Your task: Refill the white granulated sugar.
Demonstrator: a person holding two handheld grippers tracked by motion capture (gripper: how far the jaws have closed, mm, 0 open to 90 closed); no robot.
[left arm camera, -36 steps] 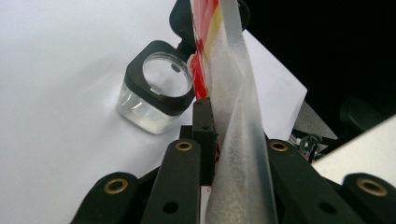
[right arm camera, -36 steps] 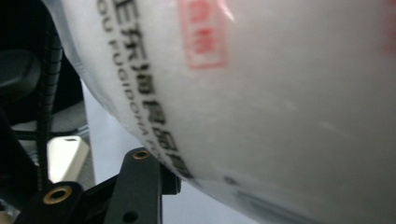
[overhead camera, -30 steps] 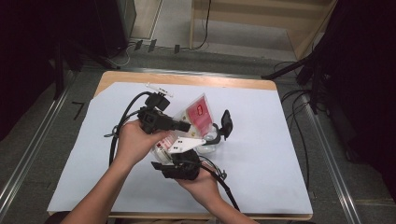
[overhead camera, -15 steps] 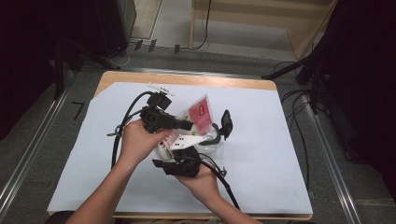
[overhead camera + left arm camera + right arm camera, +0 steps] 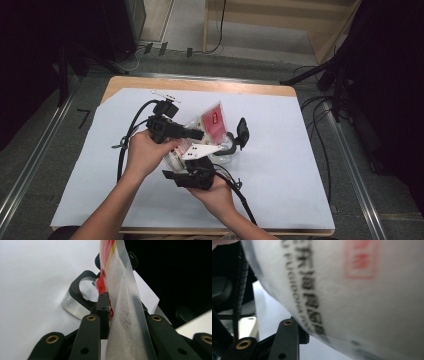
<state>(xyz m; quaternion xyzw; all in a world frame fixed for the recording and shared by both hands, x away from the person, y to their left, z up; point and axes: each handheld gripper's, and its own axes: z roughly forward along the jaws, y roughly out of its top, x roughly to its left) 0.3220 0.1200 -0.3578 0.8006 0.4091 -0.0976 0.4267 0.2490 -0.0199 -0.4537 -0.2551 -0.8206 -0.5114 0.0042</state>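
L gripper (image 5: 125, 305) pinched bag (image 5: 214, 120) edge betw fingers, jaws just eased open a bit. Bag was upright, prob to keep contents down. R gripper (image 5: 202, 159) at bag's lower end as support, bag across its fingers. R grip state: couldn't tell.

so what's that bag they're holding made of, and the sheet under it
The bag looks like thin frosted plastic film, semi-clear: the red and yellow print shows through, and its edge twists softly between the left gripper's jaws. The white sheet over the table looks like matte paper, flat with little glare, though thin plastic cannot be ruled out.
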